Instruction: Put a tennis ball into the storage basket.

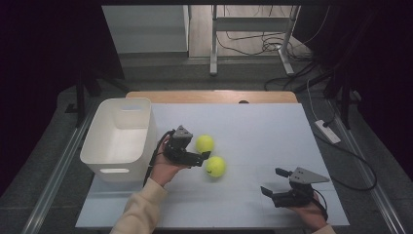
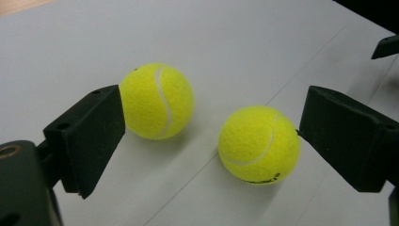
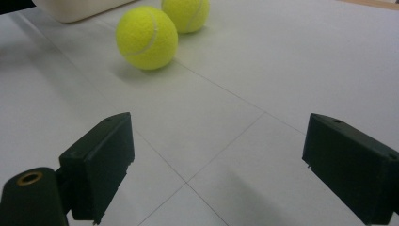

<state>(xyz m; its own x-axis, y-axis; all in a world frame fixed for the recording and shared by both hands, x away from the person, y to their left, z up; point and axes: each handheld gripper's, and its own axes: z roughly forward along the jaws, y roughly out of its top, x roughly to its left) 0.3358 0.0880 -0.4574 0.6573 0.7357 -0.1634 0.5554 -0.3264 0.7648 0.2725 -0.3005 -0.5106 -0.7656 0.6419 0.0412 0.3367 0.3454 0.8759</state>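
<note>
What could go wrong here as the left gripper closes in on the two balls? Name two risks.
The open left gripper spans both balls, so closing could knock the far ball or near ball away instead of gripping one. A nudged ball may well roll off the flat table, which shows no raised edge.

Left claw (image 1: 200, 157), held in the left hand (image 1: 163, 168) with a cream-sleeved forearm rising from below, points rightward, jaws spread wide. Right claw (image 1: 273, 181), gripped by the right hand (image 1: 307, 210) well to the right of the left claw, points leftward, jaws likewise wide apart.
</note>
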